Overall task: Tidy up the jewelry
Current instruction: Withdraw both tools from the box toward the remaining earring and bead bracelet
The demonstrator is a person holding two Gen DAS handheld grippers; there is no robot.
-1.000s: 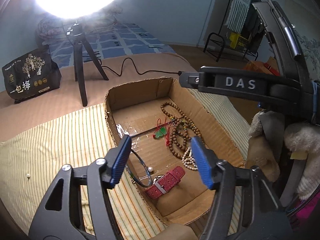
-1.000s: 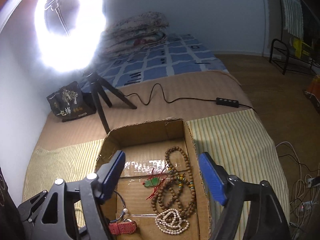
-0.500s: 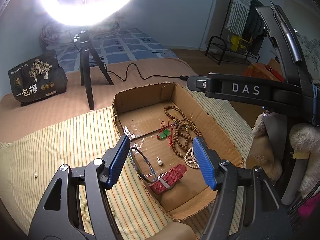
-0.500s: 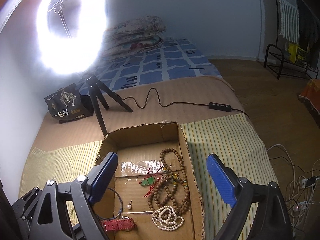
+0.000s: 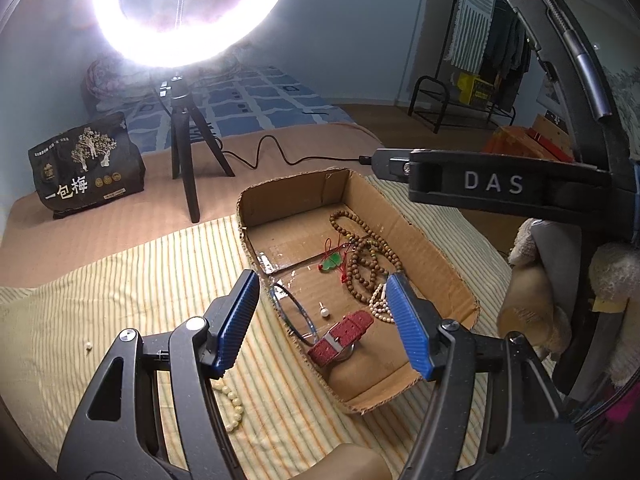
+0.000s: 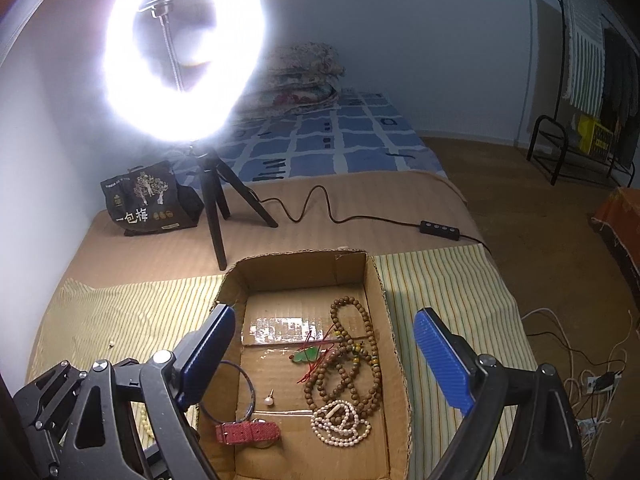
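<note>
Both my tongs hang released and empty over the cardboard box [image 6: 384, 292] on the bed: left tongs [image 5: 324, 322], right tongs [image 6: 324, 360]. Inside already lie the wooden bead necklace [image 6: 352, 364], white pearl strand [image 6: 340, 426], green pendant [image 6: 306, 356], red watch strap [image 6: 246, 432], thin bangle [image 5: 294, 314] and a pearl earring [image 6: 268, 400]. Still out on the striped cloth [image 5: 120, 280]: a cream bead bracelet [image 5: 234, 404] and a tiny pearl [image 5: 88, 346]

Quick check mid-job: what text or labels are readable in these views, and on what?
"DAS": on the right gripper's black body, seen from the left wrist camera.
"一包梅": large white characters on the black bag beside the tripod.
Small print and round emblems on the bag: too small to read.
Yellow crate markings: blurred.
</note>
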